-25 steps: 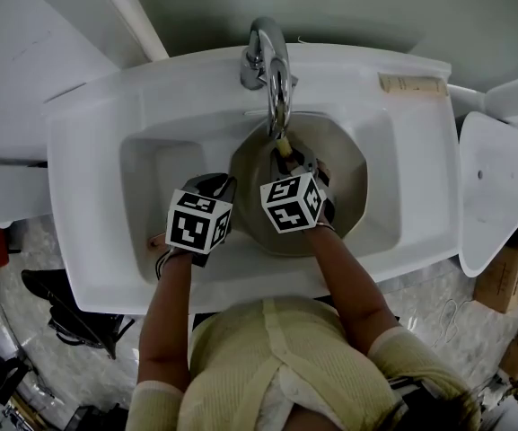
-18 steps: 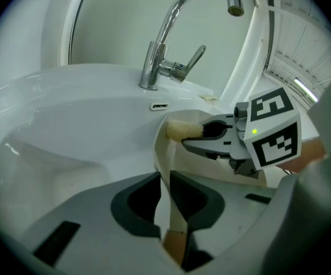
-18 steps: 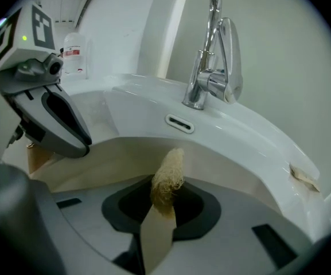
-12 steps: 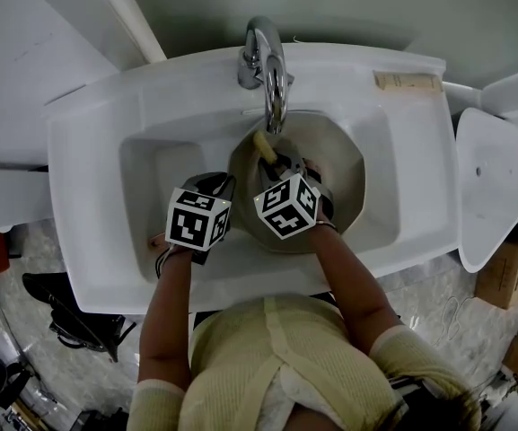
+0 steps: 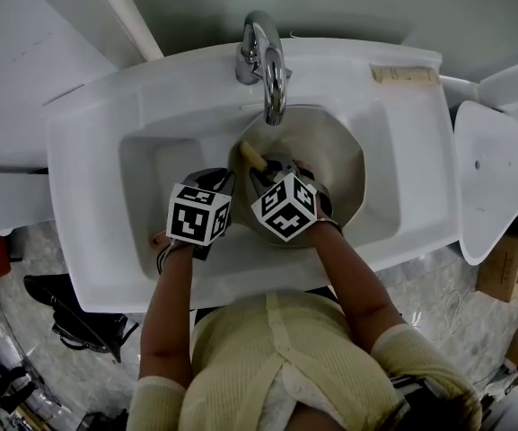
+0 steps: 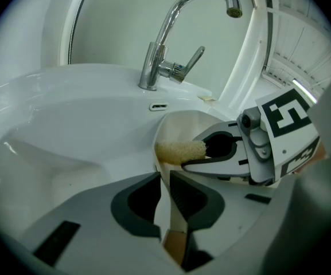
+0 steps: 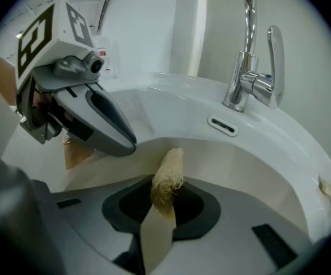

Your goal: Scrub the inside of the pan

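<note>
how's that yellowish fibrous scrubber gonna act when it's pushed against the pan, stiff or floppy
Probably fairly stiff: the yellowish fibrous scrubber juts straight out of the right gripper without drooping. Its coarse, open fibres suggest it is light and should grip rather than slide on the beige pan.

1. A white sink [image 5: 106, 151] is carrying everything here, its broad flat rim running around a deep bowl.
2. A pale round pan [image 5: 344, 164] is sitting in the right half of the bowl, directly under the spout.
3. A chrome faucet [image 5: 265, 57] is standing on the back rim and arching forward over the bowl.
4. A small tan scrap [image 5: 406, 75] is lying on the back rim, well to the right of the faucet.
5. An overflow slot [image 6: 159, 106] is showing in the bowl's back wall, just below the faucet.
</note>
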Demonstrator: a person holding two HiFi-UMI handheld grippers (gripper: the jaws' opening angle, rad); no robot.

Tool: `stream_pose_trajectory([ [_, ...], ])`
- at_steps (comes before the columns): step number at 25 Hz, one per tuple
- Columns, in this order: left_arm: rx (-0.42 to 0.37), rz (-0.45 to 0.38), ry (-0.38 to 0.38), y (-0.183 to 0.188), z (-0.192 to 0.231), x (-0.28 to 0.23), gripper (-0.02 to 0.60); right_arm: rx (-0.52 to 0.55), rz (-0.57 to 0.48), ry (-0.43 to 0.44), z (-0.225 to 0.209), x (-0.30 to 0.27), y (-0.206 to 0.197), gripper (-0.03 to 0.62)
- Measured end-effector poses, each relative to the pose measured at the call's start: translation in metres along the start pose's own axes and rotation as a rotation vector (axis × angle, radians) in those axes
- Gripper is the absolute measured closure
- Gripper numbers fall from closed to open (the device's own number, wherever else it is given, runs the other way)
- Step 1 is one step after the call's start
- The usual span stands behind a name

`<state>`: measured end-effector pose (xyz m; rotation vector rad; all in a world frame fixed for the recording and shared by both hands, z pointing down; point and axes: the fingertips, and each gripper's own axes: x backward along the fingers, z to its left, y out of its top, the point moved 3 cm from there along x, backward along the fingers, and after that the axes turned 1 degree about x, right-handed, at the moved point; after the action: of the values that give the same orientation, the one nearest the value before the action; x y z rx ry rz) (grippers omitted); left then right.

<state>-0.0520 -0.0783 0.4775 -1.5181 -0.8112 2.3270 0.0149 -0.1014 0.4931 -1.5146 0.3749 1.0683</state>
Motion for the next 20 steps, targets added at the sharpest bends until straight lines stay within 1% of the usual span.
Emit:
stream_pose_trajectory([
  [6, 0.000, 0.000, -0.005, -0.001, 0.001, 0.000, 0.482, 0.020, 0.016, 0.085, 0.014, 0.003, -0.003, 0.502],
  [13, -0.004, -0.005, -0.003, -0.001, 0.001, 0.000, 0.481, 0.070, 0.059, 0.192, 0.035, 0.010, -0.010, 0.502],
  [20, -0.010, -0.008, -0.001, 0.000, 0.000, -0.001, 0.482, 0.091, 0.090, 0.296, 0.053, 0.021, -0.019, 0.502],
])
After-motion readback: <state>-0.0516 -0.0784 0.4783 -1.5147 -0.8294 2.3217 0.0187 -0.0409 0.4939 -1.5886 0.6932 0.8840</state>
